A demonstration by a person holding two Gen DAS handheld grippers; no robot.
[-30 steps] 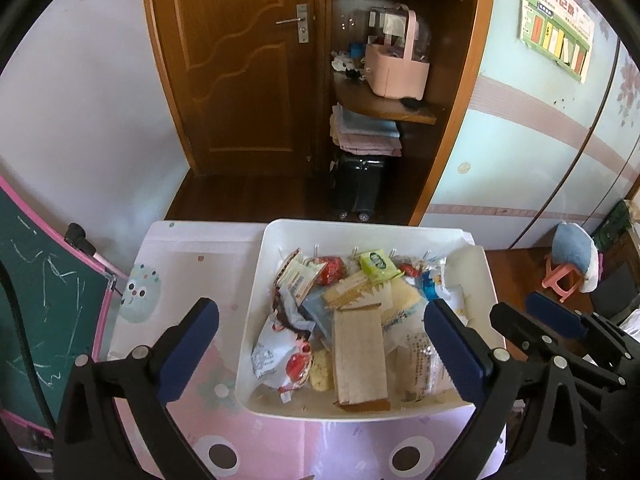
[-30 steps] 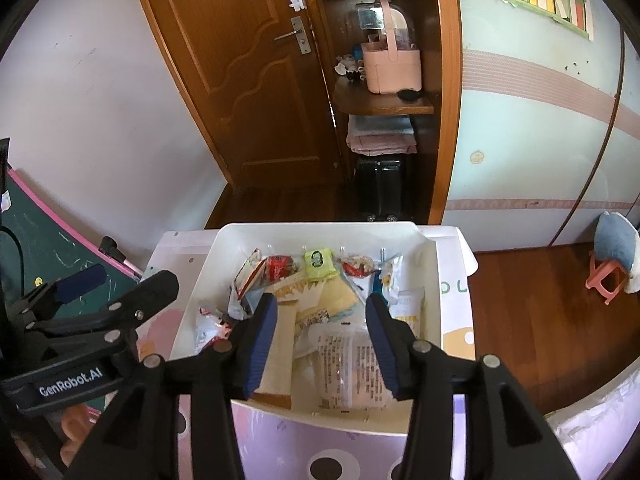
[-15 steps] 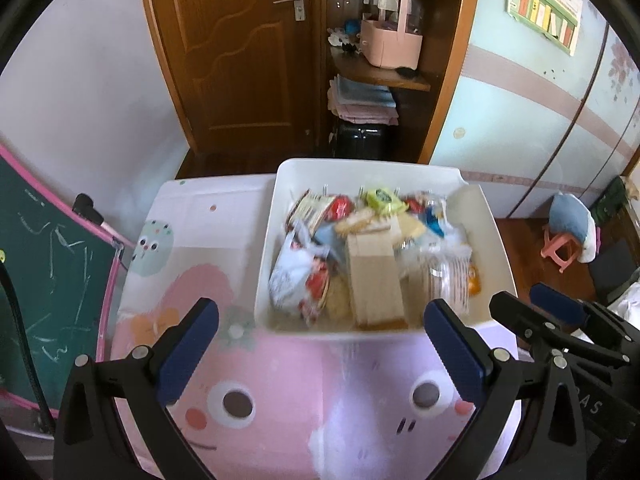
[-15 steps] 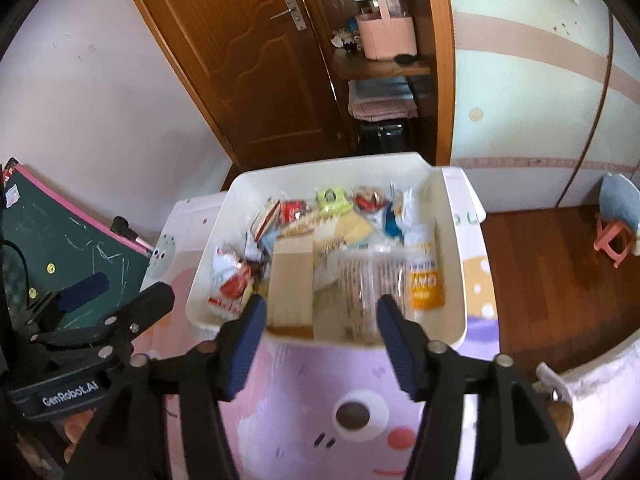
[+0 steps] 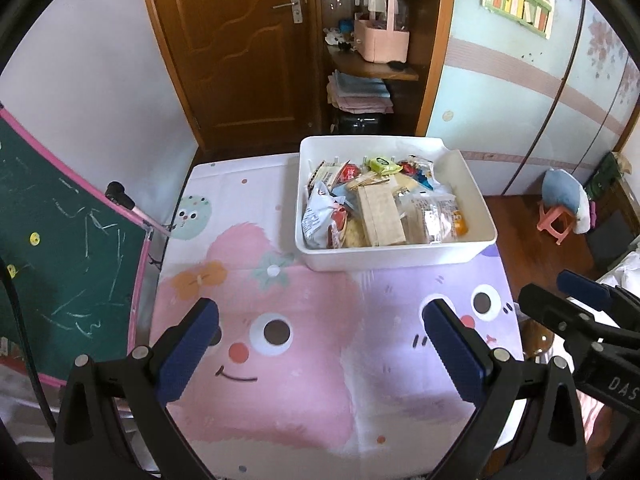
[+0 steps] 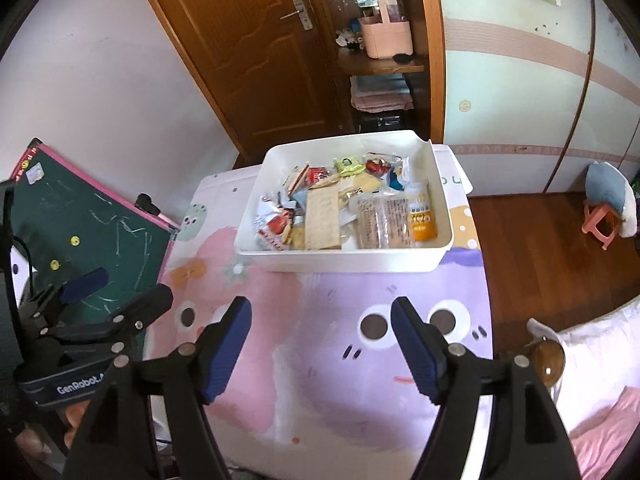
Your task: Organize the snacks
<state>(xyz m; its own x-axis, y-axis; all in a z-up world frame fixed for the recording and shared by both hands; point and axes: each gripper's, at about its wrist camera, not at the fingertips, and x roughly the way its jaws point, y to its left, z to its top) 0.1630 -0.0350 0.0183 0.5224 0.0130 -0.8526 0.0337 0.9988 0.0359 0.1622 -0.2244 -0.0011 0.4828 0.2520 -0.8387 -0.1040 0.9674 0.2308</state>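
Hovering near, both grippers, left [image 5: 318, 346] and right [image 6: 320, 346], gape wide and empty, right's jaws just opened; reaching far could tip the crowded bin [image 5: 400, 258], spilling snacks [image 5: 380, 216].

Snacks [image 5: 380, 212] lie in bin [image 5: 396, 258] on table [image 5: 304, 360].

Snack packets [image 5: 384, 208] heaped in white bin [image 5: 400, 258]

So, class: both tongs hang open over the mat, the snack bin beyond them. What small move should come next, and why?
Probably stop and rest: the snacks all lie in the bin, both tongs are open and empty, and the mat looks bare.
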